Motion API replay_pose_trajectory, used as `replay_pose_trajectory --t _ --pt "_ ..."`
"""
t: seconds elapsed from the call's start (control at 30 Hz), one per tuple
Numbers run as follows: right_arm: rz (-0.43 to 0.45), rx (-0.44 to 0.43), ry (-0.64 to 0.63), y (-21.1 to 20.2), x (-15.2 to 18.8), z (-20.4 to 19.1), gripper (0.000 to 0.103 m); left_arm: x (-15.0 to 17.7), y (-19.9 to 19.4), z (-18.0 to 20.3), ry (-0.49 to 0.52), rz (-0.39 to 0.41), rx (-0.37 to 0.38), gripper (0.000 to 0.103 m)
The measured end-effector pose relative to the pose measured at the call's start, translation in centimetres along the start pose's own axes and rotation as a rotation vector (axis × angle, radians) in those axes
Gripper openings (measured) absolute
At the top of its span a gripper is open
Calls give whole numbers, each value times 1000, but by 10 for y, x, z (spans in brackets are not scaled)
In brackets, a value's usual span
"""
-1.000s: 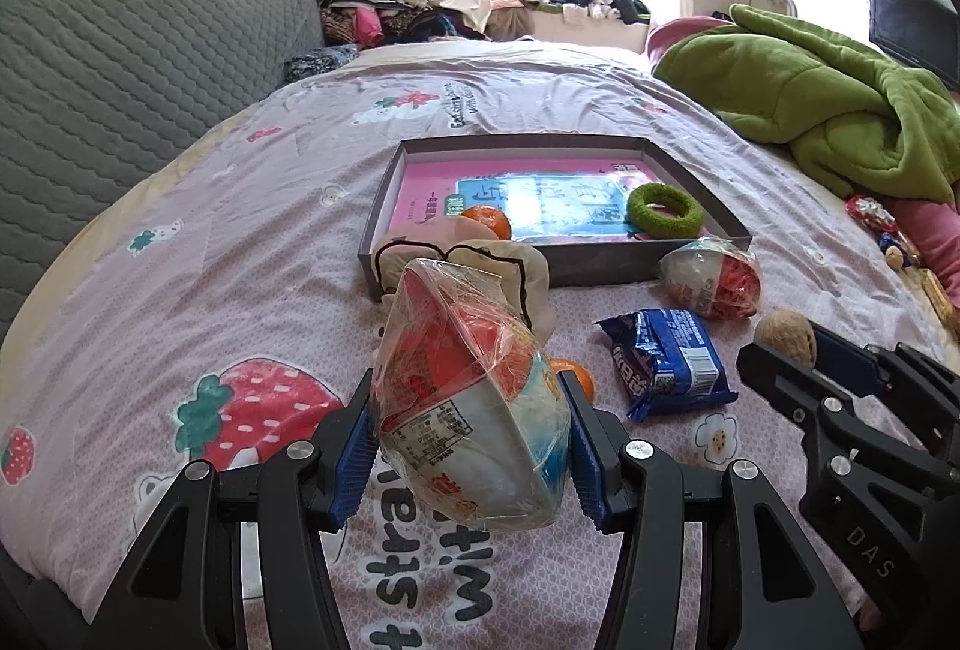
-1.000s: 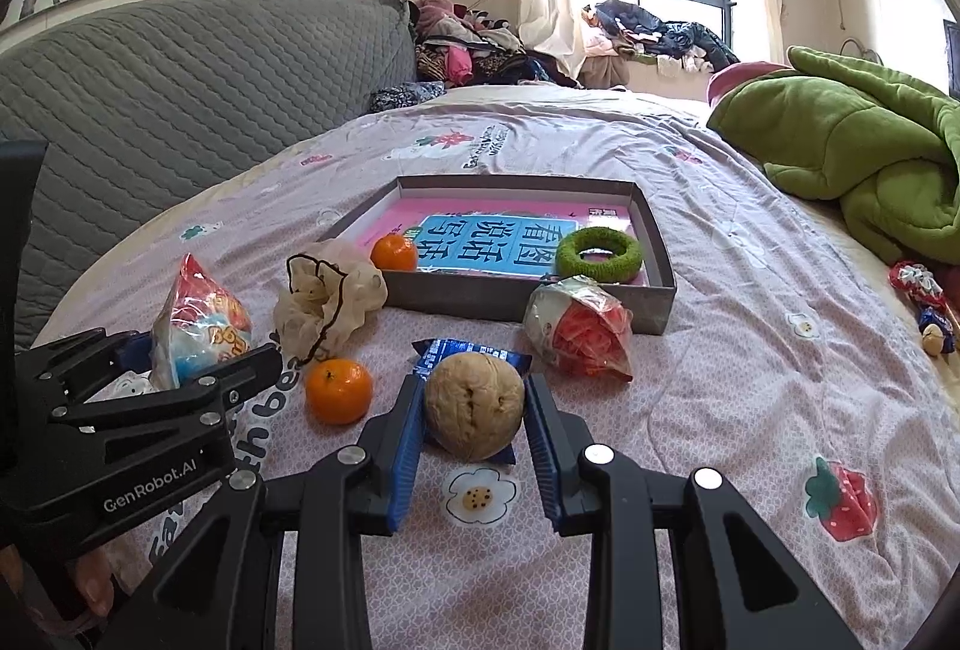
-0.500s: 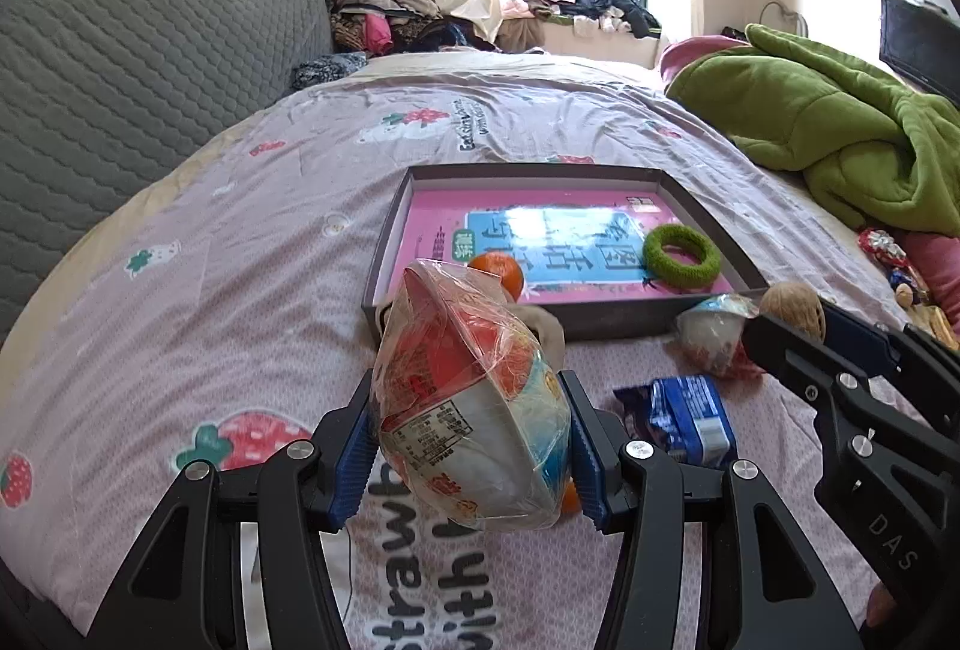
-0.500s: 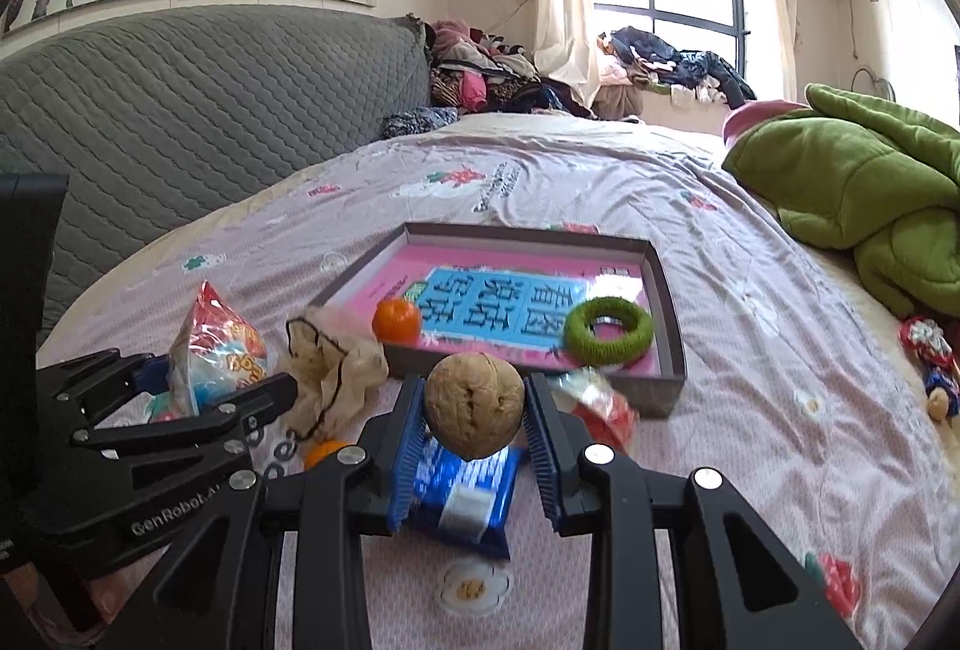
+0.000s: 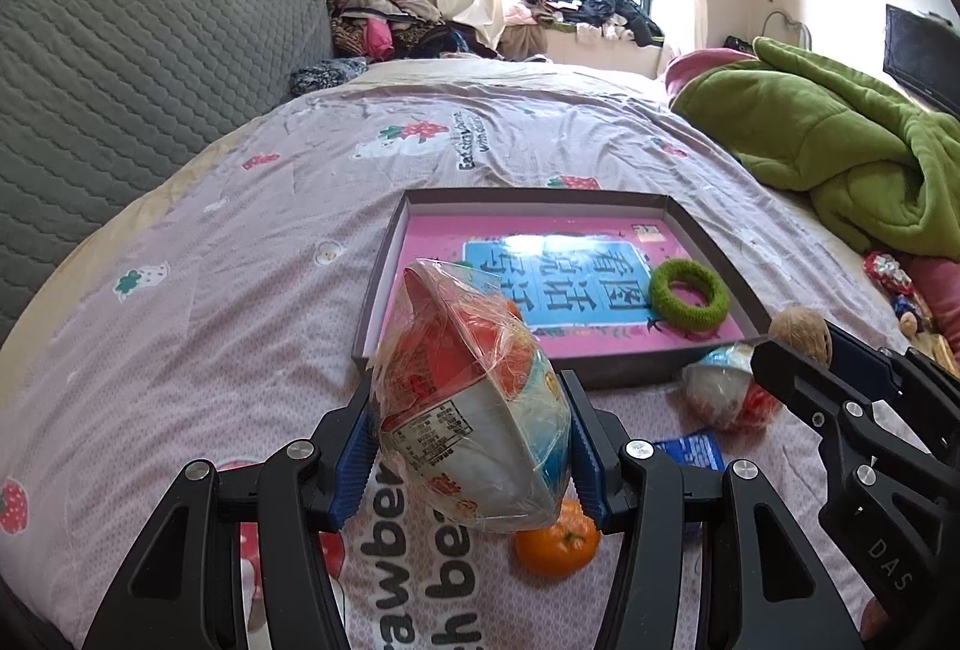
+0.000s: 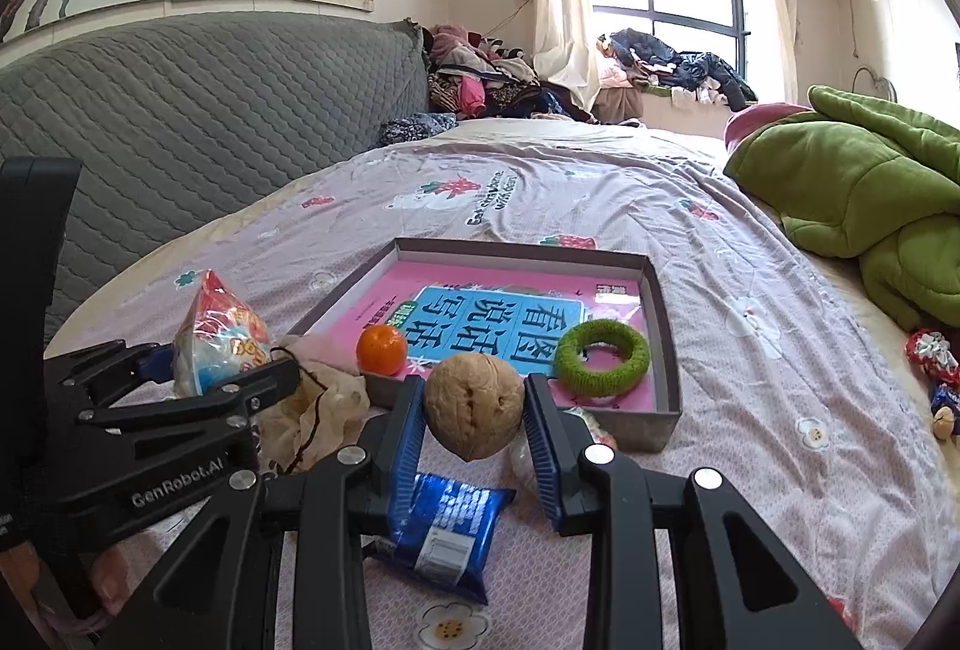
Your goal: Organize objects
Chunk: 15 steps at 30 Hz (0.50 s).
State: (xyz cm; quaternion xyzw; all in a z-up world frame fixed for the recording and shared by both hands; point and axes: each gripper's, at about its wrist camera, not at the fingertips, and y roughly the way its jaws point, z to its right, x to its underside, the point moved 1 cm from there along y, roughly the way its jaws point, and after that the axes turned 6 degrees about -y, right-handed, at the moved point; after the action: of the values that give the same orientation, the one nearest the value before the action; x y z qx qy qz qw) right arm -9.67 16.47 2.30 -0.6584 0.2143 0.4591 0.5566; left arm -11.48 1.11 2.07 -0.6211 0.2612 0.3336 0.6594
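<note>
**Both grippers carrying loads toward the box**

Both grippers have come up off the bedspread and advanced on the shallow grey cardboard box with the pink printed floor (image 6: 663, 326); loose items now sit lower in view.

Left gripper (image 5: 471, 431): fingers clamped on a clear plastic-wrapped snack bowl, red and white (image 5: 468, 398), held in the air short of the box's near-left corner. Long axis tilts up and away to the left; label end points toward the camera.

Right gripper (image 6: 474, 410): fingers clamped on a round tan walnut (image 6: 473, 404), seam toward camera, no real long axis, hovering just before the near wall.

Already in the box: small orange mandarin (image 6: 381, 348), green fuzzy ring (image 6: 602, 357).

On the bed: blue foil snack packet (image 6: 444, 530), second mandarin (image 5: 557, 542), beige mesh pouch (image 6: 318, 410), second wrapped snack (image 5: 723, 398).

Judgement: transport step, mid-task. Next: carry each load over the near wall, lower over bare pink floor clear of ring and mandarin, then release. The walnut may roll.
</note>
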Motion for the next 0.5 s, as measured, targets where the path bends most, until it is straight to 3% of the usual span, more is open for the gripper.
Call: replay_pose_trajectory --t 0.5 --pt "12 22 -6 10 -18 25 33 -24 19 3 7 -6 -12 57"
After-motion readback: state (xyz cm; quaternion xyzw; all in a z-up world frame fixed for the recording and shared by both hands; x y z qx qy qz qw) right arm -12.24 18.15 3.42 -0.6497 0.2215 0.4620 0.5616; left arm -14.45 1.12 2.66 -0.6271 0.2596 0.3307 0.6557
